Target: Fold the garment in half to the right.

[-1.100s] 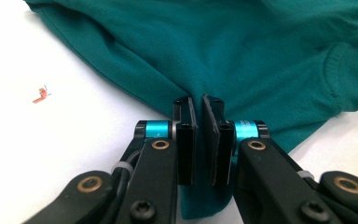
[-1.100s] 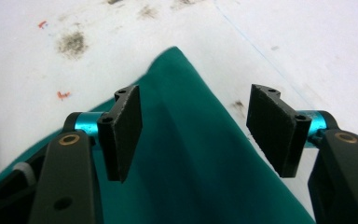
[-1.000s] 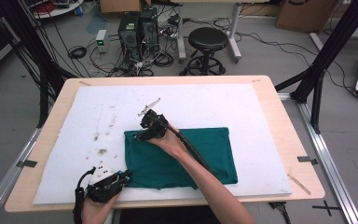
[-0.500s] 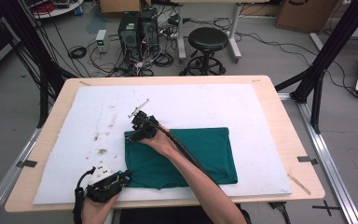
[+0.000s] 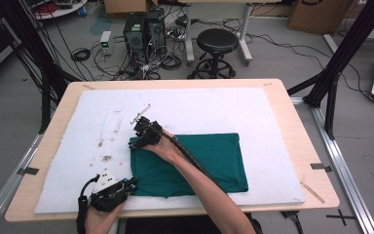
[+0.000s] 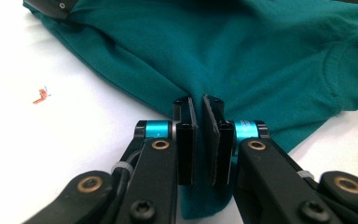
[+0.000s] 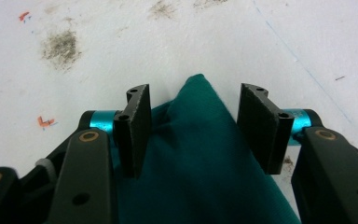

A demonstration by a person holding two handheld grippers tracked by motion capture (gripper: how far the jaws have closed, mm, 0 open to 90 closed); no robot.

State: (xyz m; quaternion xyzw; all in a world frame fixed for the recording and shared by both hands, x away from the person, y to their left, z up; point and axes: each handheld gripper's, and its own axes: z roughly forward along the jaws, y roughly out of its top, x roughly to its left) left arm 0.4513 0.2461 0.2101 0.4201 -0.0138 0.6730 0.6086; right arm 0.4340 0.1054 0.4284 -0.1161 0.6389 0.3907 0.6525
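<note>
Green shirt (image 5: 199, 161), unlabelled: left gripper (image 6: 200, 135) pinches its hem; right gripper (image 7: 193, 126), just closing, straddles a corner.

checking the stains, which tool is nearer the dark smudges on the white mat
Right. The right tool sits at the shirt's far left corner, beside the smudges; the left tool pinches the shirt's near edge, farther away.
</note>
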